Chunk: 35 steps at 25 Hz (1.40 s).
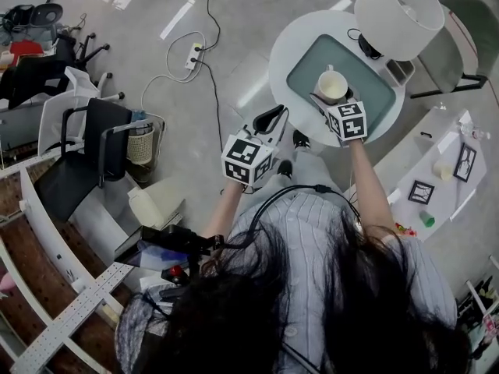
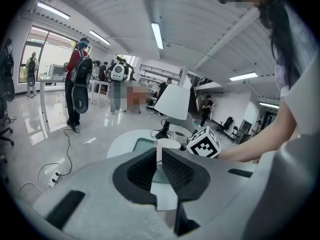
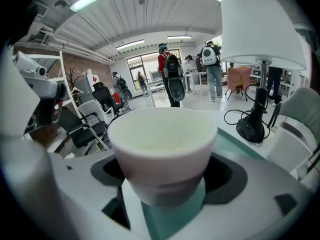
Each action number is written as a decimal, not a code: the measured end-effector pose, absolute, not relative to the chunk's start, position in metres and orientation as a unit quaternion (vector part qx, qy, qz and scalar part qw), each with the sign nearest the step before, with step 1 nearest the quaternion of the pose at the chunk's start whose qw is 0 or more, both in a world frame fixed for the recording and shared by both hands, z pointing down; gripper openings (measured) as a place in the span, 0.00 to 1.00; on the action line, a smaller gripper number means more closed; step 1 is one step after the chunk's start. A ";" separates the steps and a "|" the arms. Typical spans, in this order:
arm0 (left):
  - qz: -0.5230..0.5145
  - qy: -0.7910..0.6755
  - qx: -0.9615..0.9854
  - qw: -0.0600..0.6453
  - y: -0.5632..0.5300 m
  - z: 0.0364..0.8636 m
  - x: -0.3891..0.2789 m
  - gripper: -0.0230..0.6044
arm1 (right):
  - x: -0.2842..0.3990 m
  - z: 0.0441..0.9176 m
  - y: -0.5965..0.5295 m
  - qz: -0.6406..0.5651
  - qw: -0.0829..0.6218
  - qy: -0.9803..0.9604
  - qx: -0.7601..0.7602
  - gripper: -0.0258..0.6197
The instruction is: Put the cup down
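Round white bench [image 1: 292, 41] with a teal inset mat [image 1: 374, 92]. A lamp [image 1: 394, 10] with a white shade stands at the far side of the bench, its black base on the mat edge. Right hand-held gripper [image 1: 335, 104] is over the mat, jaws closed on the sides of the white cup [image 1: 332, 86]. The cup is upright and looks empty, held above the teal mat just in front of the lamp; cannot tell whether its base touches. Left hand-held gripper [image 1: 273, 119] hangs off the near bench edge, jaws narrow, pads meeting at the tips, nothing between them.
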<state>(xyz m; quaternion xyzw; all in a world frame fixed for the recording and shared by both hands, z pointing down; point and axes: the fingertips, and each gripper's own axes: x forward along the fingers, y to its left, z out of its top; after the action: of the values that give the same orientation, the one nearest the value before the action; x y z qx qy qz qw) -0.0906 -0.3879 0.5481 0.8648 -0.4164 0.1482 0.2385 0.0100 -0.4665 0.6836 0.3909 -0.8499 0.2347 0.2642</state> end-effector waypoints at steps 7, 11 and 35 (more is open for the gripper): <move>0.157 -0.436 0.852 0.244 -0.395 0.553 -0.099 0.07 | 0.016 0.714 -0.481 0.229 0.294 -0.845 0.383 0.67; 0.159 -0.445 0.846 0.246 -0.398 0.552 -0.104 0.07 | 0.014 0.723 -0.483 0.215 0.308 -0.847 0.376 0.67; 0.162 -0.486 0.826 0.233 -0.368 0.549 -0.144 0.07 | 0.024 0.725 -0.471 0.212 0.328 -0.828 0.402 0.68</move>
<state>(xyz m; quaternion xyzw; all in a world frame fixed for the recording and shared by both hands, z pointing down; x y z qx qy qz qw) -0.1442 -0.3676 0.5490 0.8262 -0.4864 0.1622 0.2333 0.0242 -0.4710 0.7245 0.4018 -0.8284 0.2115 0.3281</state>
